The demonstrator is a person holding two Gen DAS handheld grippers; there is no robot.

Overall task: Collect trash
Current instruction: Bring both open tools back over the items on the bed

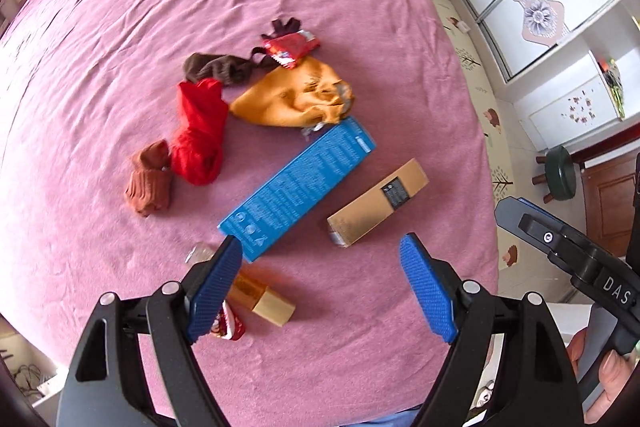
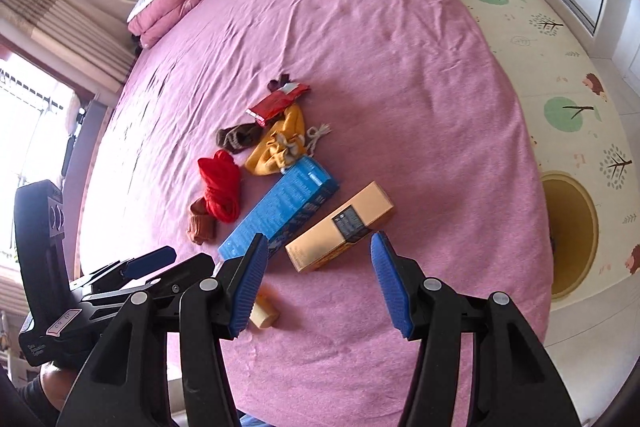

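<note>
From left to right, the socks (image 1: 196, 143) lying beside the blue box (image 1: 296, 187) and tan box (image 1: 378, 201) on the bed (image 1: 320, 7) could be grabbed as trash by mistake, while the left hand-held gripper (image 1: 320, 251) and right hand-held gripper (image 2: 318, 247) both hover wide open, empty.
</note>
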